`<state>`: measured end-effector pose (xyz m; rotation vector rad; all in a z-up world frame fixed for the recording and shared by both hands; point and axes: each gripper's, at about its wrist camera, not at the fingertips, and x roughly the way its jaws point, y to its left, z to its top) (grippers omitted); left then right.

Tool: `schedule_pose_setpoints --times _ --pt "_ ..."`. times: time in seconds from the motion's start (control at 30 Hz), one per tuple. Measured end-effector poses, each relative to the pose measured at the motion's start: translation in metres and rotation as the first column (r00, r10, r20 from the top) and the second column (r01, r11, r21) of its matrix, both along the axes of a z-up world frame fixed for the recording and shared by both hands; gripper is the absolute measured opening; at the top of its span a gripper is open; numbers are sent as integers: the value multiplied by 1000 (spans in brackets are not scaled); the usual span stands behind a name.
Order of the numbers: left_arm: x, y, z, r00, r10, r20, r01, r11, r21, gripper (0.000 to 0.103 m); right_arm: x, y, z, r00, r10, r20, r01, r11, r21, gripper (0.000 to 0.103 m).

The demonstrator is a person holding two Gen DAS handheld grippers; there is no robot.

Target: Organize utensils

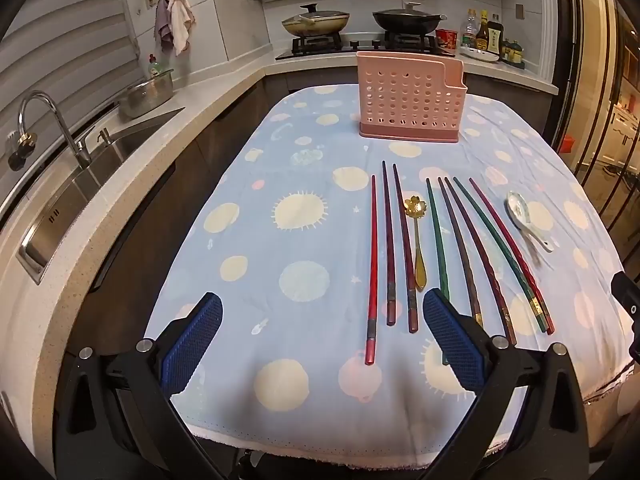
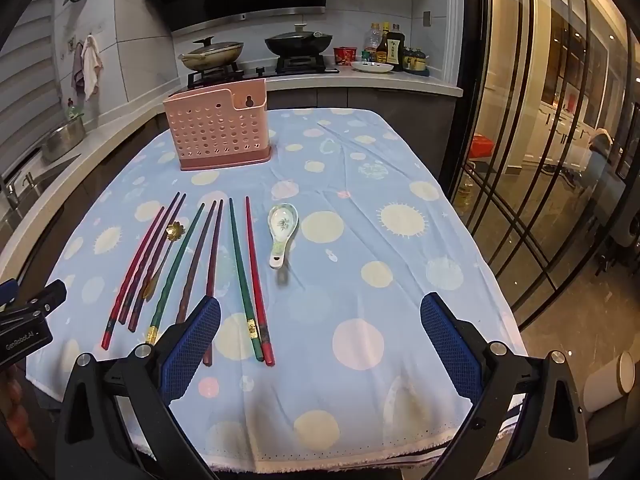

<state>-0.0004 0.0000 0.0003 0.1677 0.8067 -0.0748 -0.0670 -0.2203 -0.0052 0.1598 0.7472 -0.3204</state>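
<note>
Several red, dark and green chopsticks (image 1: 390,248) (image 2: 240,272) lie side by side on a blue dotted tablecloth (image 1: 280,184) (image 2: 380,240). Among them rests a gold flower-headed spoon (image 1: 417,240) (image 2: 166,250), and a white ceramic spoon (image 1: 526,218) (image 2: 281,232) lies to their right. A pink perforated utensil holder (image 1: 410,98) (image 2: 220,136) stands at the table's far end. My left gripper (image 1: 322,308) hovers open over the near edge, its right finger above the green chopstick's handle. My right gripper (image 2: 320,312) is open too, nothing between its fingers.
A steel sink with faucet (image 1: 52,132) and a metal pot (image 1: 148,92) sit on the counter at left. Two lidded pans (image 1: 406,20) (image 2: 298,42) stand on the stove behind, bottles (image 2: 390,48) beside them. Glass doors (image 2: 540,160) run along the right.
</note>
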Motion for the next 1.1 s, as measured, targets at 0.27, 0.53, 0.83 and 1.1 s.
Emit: schedule_pose_setpoints --times 0.27,0.53,0.83,1.1 --pt "1 -2 0 1000 -6 -4 6 1000 5 96 -3 -2 1 1000 -9 7 9 1000 -6 96" --pt "-4 -4 1 1000 -12 -6 12 1000 13 96 -4 1 4 1000 -8 3 8 1000 -16 96" --pt "-6 -5 0 1000 -11 -12 11 1000 18 96 -4 2 4 1000 -5 0 5 1000 -14 96" --pt "-6 -7 0 1000 -16 -15 17 1000 21 96 -4 4 5 1000 -4 -2 4 1000 -15 96"
